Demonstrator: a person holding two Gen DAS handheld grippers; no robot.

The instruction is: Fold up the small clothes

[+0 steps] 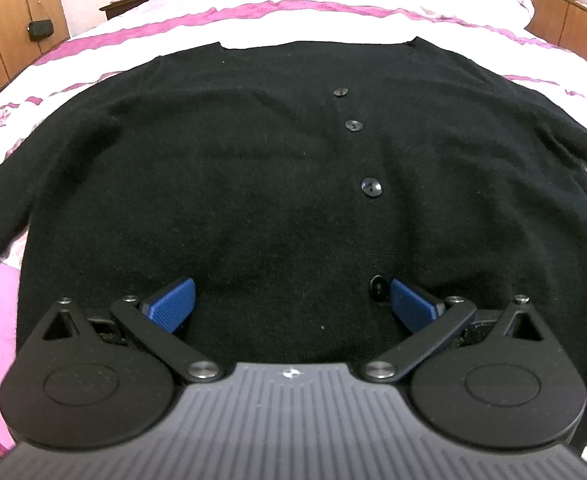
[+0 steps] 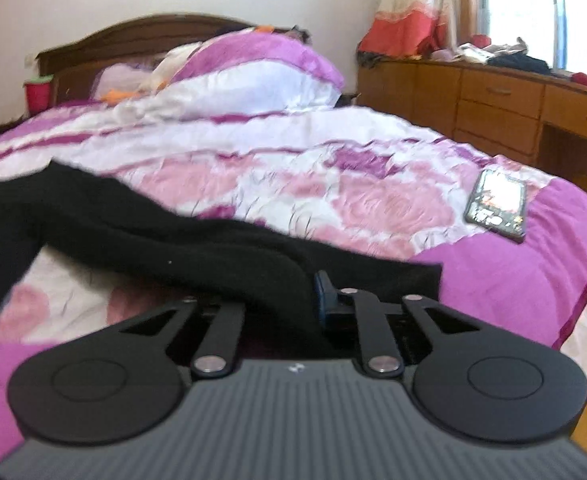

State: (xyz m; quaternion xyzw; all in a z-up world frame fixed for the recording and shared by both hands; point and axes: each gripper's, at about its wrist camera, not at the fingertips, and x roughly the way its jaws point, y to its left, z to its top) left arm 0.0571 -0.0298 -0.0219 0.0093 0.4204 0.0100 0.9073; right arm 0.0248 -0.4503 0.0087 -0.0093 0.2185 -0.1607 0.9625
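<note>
On the bed [image 2: 513, 280] lies our black cardigan [image 1: 253, 180], spread flat, buttons up; our left gripper [image 1: 291, 300] hovers over its hem, fingers spread, while our right gripper [image 2: 293, 300] pinches its sleeve [image 2: 213, 252], likely to fold it inward.

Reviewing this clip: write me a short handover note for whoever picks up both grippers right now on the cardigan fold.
Left gripper: open, holding nothing, poised over the hem end of the black cardigan.
Right gripper: shut on the cardigan's sleeve near the cuff.
Cardigan lies flat, buttoned side up, on the pink bedspread; phone sits off to the right.
Done: garment spread out, sleeve gripped.
Left: bring the sleeve across the body, fold the other sleeve, then fold the body; no fold shows yet.
</note>
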